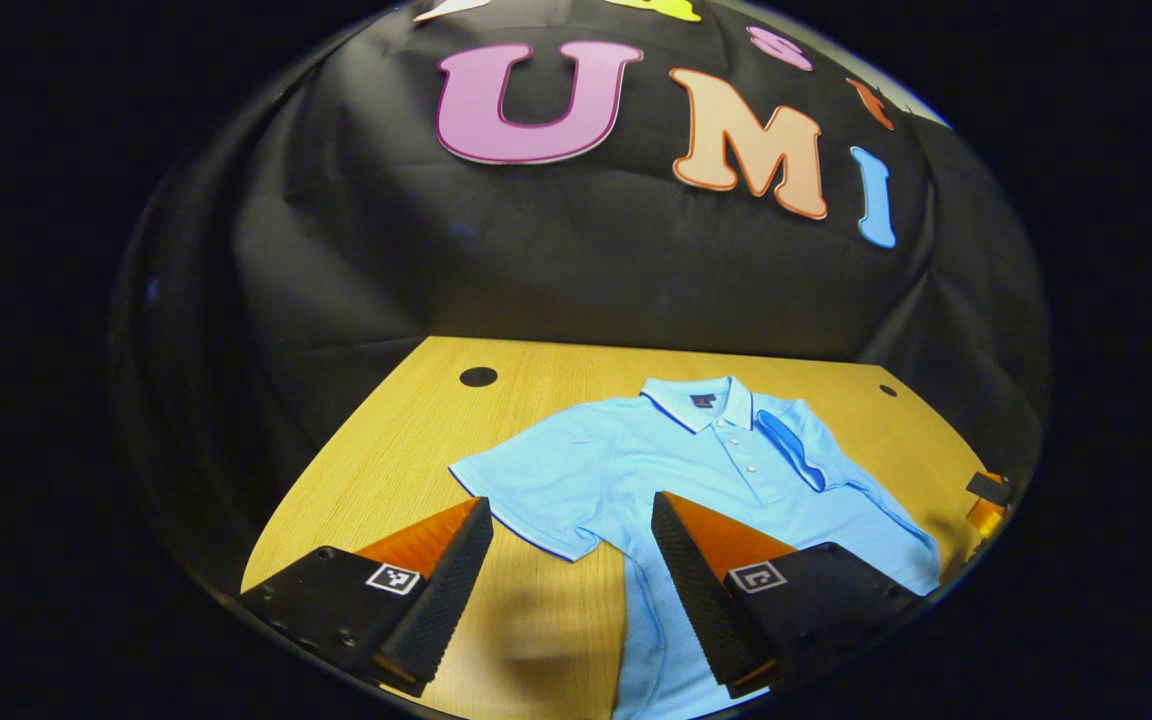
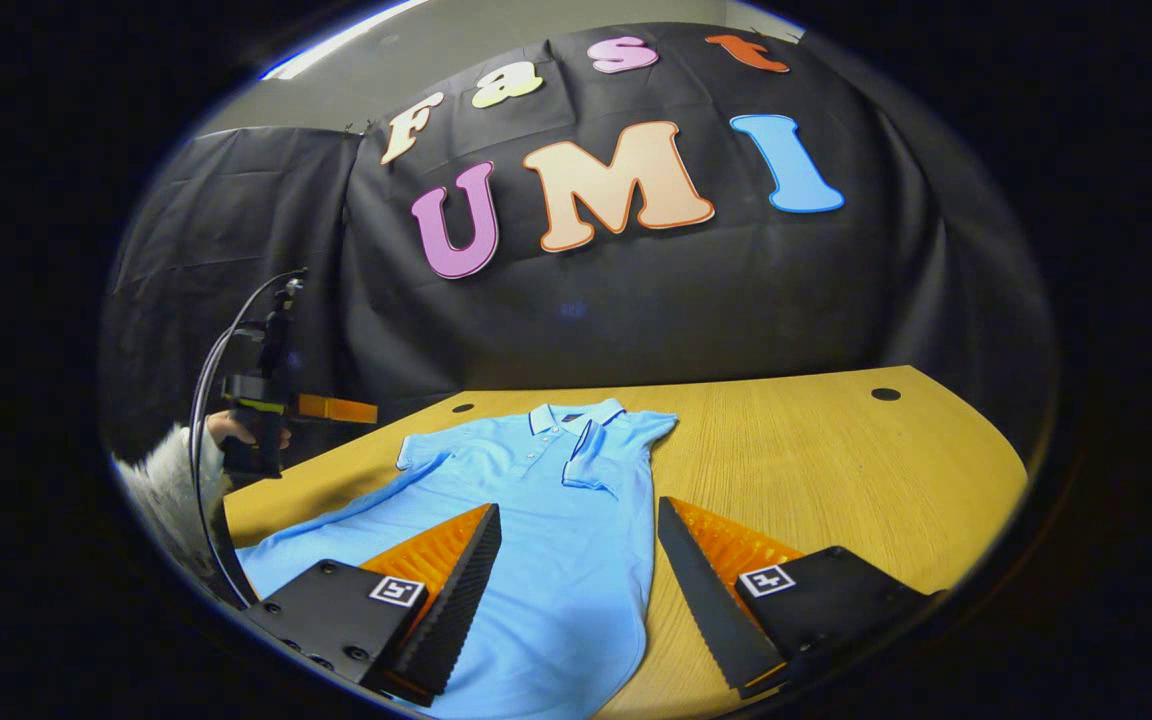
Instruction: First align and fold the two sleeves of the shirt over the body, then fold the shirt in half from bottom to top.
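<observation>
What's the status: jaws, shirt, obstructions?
Left gripper and right gripper open, holding nothing. Shirt flat on table; one sleeve folded over, other sleeve spread.

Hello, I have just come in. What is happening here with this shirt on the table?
A person holds a claw in each hand to fold a light blue polo shirt lying face up on a wooden table. One sleeve is already folded over the body; the other sleeve lies spread out flat. The left claw is open, with that flat sleeve between its fingers. The right claw is open over the shirt's lower body.
</observation>
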Tool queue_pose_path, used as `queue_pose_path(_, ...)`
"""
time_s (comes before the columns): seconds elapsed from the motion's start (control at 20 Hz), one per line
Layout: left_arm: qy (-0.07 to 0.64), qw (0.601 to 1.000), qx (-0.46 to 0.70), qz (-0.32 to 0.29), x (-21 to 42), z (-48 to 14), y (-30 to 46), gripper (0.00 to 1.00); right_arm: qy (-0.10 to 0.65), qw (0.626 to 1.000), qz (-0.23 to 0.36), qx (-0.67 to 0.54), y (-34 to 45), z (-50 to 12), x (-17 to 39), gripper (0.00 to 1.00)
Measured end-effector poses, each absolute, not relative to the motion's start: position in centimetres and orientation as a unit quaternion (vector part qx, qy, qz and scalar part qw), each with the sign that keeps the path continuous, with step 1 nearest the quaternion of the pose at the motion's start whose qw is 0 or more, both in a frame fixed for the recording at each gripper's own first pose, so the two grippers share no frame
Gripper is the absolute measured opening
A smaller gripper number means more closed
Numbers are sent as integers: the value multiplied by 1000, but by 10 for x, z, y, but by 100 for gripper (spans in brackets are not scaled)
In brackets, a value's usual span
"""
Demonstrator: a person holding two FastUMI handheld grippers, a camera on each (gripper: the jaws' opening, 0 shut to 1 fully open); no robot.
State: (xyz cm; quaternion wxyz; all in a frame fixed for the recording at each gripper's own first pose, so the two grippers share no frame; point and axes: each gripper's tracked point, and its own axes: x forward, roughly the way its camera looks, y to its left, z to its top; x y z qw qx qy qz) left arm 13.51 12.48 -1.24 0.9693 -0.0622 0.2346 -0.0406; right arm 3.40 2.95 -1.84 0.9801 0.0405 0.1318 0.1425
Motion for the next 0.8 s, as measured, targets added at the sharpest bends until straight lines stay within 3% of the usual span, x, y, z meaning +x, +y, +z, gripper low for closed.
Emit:
queue_pose_path(0.4, 321, 945, -63, -29, 193, -76, 141, 95, 137, 978, 158, 21, 38, -21, 28, 98)
queue_pose_path(0.8, 344, 937, -51, -10, 201, -99, 152, 95, 138, 977, 160, 22, 35, -22, 29, 98)
